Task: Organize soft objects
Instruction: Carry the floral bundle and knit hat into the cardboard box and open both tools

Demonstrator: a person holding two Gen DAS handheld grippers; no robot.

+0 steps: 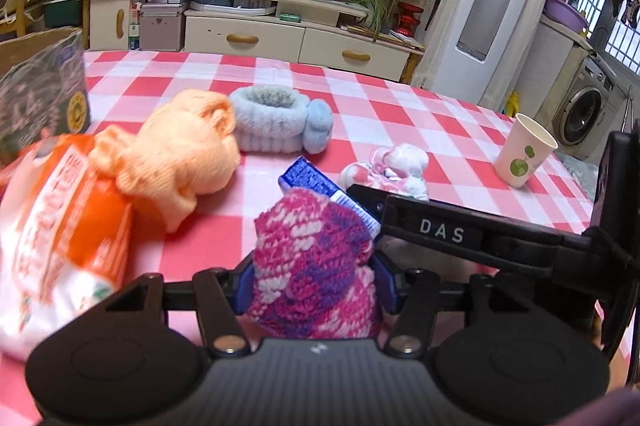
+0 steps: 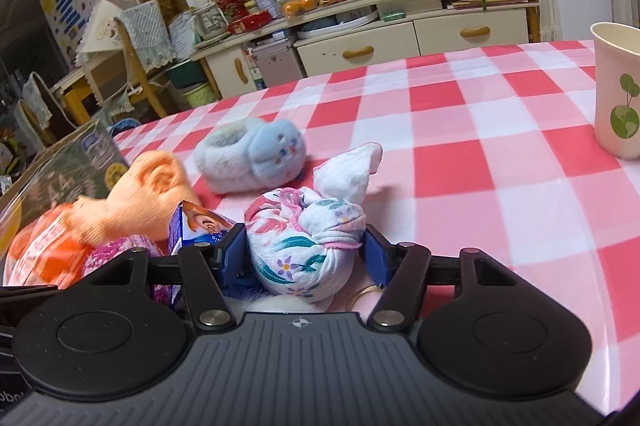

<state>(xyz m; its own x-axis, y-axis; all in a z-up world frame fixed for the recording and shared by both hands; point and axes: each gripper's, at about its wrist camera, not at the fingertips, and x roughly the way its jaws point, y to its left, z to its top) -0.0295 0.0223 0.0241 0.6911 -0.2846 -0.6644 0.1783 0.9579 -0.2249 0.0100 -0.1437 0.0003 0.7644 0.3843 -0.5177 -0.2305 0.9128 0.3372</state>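
- Left gripper (image 1: 314, 290): blue pads clenched on pink-purple knit sock bundle (image 1: 316, 262), bundle upright between jaws, top poking forward.
- Right gripper (image 2: 306, 258): floral knotted cloth bundle (image 2: 308, 242) between pads; contact unclear, grip cannot be told. Knot tail up and away from jaws.
- Blue box (image 1: 328, 196) just beyond left jaws, long axis diagonal.
- Orange knit (image 1: 180, 158), light-blue fuzzy band (image 1: 276, 124) farther ahead.
- Open checked tablecloth (image 2: 500, 146) ahead-right; paper cup (image 2: 618, 90) far right.

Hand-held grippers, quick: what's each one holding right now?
Left hand-held gripper: shut on the pink knit bundle.
Right hand-held gripper: shut on the knotted floral cloth.
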